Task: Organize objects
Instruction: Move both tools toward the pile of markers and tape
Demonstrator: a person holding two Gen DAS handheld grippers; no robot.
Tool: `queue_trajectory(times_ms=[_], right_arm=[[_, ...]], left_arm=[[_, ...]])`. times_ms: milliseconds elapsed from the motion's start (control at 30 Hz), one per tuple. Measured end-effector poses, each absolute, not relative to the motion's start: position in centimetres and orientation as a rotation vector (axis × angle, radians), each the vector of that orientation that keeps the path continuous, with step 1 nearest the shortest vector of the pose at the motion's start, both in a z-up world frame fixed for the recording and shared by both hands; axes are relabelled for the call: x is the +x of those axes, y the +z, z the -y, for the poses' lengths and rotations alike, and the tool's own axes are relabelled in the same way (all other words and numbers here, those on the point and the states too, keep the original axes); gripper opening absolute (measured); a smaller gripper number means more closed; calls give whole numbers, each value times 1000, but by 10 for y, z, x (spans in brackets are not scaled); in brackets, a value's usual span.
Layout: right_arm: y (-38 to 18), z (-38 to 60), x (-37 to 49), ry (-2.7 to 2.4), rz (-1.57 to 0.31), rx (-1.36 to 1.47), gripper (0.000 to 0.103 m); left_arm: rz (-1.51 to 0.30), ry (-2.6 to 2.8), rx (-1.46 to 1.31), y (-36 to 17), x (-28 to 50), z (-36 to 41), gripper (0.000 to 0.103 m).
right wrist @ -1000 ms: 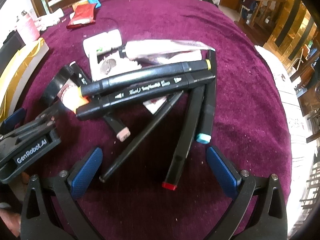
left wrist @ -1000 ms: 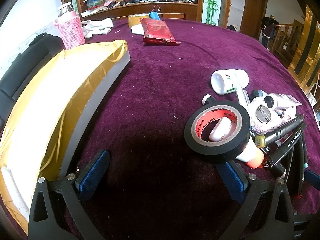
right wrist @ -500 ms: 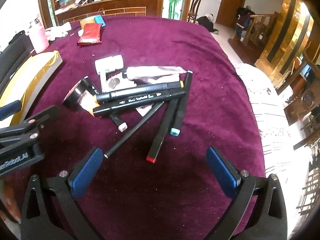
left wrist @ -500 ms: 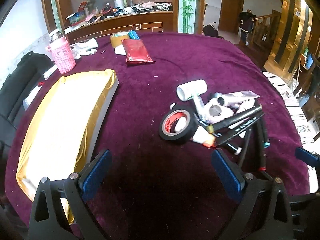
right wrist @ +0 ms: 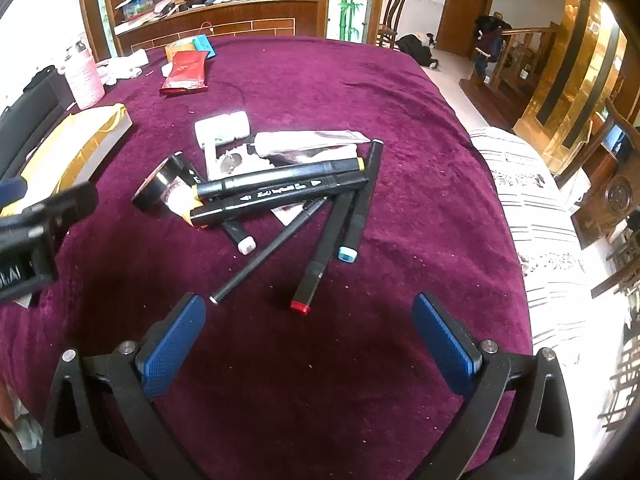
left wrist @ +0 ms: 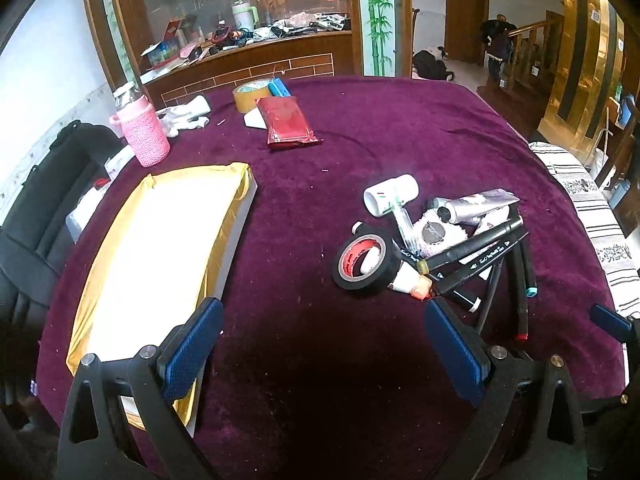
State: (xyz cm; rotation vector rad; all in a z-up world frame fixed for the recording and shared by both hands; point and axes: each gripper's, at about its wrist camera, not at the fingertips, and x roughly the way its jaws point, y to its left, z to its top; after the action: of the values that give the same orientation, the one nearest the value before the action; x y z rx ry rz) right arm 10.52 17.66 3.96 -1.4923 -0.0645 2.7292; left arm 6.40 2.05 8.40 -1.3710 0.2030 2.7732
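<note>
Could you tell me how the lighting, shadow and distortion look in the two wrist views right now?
Left wrist view: the gold-edged tray glares white, and a dark shadow lies on the purple cloth ahead of the open left hand-held gripper. Right wrist view: the striped cloth at the right is overexposed and the markers look sharp. Both views bend straight lines and go black at the corners.

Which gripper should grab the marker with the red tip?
Probably the right gripper. It is open, with the red-tipped marker lying just ahead between its fingers. The left gripper, also open, faces bare cloth; that marker sits off to its right.
</note>
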Motion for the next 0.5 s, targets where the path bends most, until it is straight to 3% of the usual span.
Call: queue_trajectory(times_ms=[500], right_arm=[[37,-195,103,2693,32,-1484,103]], left_arm=[[-235,2767,-1380,81,60,-30,98]])
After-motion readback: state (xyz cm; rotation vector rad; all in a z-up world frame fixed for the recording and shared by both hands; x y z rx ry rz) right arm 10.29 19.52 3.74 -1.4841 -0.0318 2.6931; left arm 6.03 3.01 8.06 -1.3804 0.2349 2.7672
